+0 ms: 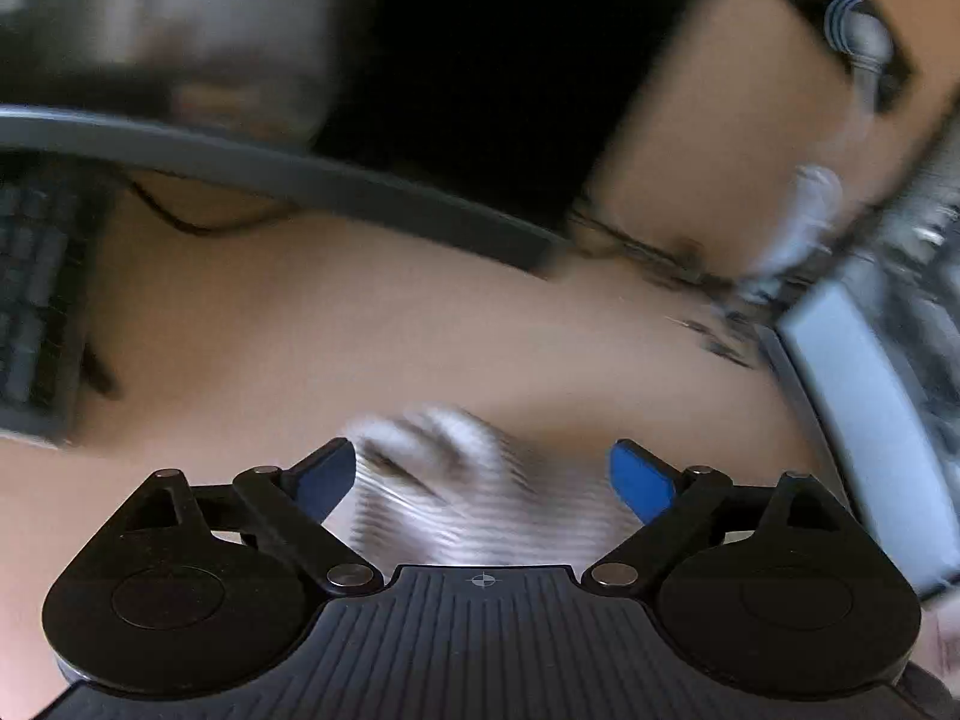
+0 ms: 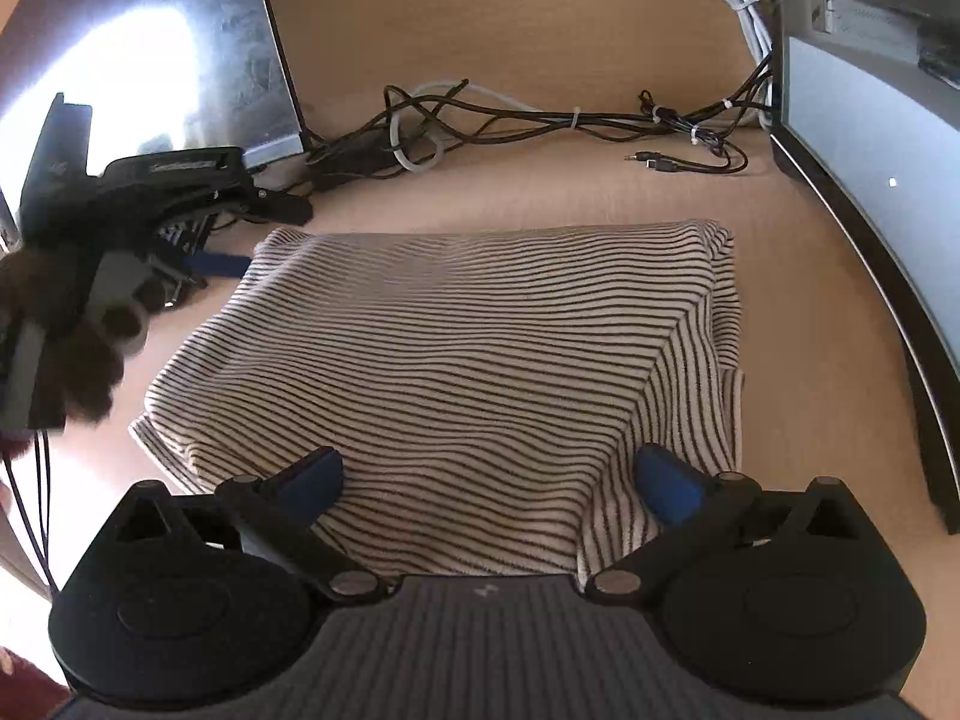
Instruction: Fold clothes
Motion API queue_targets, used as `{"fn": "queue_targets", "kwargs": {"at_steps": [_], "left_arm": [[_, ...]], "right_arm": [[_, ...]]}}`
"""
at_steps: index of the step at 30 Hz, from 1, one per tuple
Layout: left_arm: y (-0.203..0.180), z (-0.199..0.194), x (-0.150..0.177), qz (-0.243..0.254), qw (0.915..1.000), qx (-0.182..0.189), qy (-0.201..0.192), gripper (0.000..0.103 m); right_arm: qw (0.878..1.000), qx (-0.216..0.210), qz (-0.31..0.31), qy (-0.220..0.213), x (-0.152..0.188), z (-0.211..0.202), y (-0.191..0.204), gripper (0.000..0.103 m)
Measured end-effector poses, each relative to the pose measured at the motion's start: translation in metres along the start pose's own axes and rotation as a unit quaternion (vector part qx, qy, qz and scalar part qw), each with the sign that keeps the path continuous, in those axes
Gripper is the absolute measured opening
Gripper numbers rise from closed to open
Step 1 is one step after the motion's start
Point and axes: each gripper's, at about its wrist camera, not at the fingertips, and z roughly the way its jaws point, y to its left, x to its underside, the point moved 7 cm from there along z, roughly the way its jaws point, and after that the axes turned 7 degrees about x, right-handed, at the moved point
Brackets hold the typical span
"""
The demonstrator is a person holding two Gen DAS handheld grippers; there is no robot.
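I'm looking at the shirt (image 2: 444,372) lying on the worktop (image 2: 540,18), folded into a rough square w/ the cables (image 2: 540,117) behind it and a screen (image 2: 870,138) at its right. It's soft, thin & light, I think, so it's going to flop and slide if I'm pulling fast, and one layer may lift w/o the rest. It isn't going to break.

My right tool (image 2: 489,483) is hanging over the near edge w/ its jaws spread wide, blue pads not pressing on the cloth, so it's holding nothing. My left tool (image 1: 483,477) is spread wide too & holding nothing; its view is blurry, w/ striped cloth just under it. In the right view I'm seeing that left tool (image 2: 198,264) at the shirt's far left corner.

Best spots to pinch, I'm guessing: the two near corners or the thick folded edge, getting all layers at once. The loose flap at the right edge looks messy, so I'm watching that.
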Motion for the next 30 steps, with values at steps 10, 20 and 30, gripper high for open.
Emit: {"fn": "queue_targets", "kwargs": {"at_steps": [10, 20, 30], "left_arm": [[-0.064, -0.045, 0.070, -0.004, 0.9834, 0.163, 0.080, 0.102], [-0.064, -0.040, 0.105, 0.008, 0.9820, 0.159, 0.102, 0.102], [-0.073, 0.001, 0.060, 0.025, 0.9861, 0.135, 0.093, 0.103]], "right_arm": [[0.998, 0.023, 0.051, -0.020, -0.077, -0.021, -0.049, 0.103], [0.985, 0.160, -0.071, -0.001, -0.068, 0.022, -0.036, 0.103], [0.989, 0.114, -0.089, 0.024, -0.013, -0.036, -0.009, 0.103]]}}
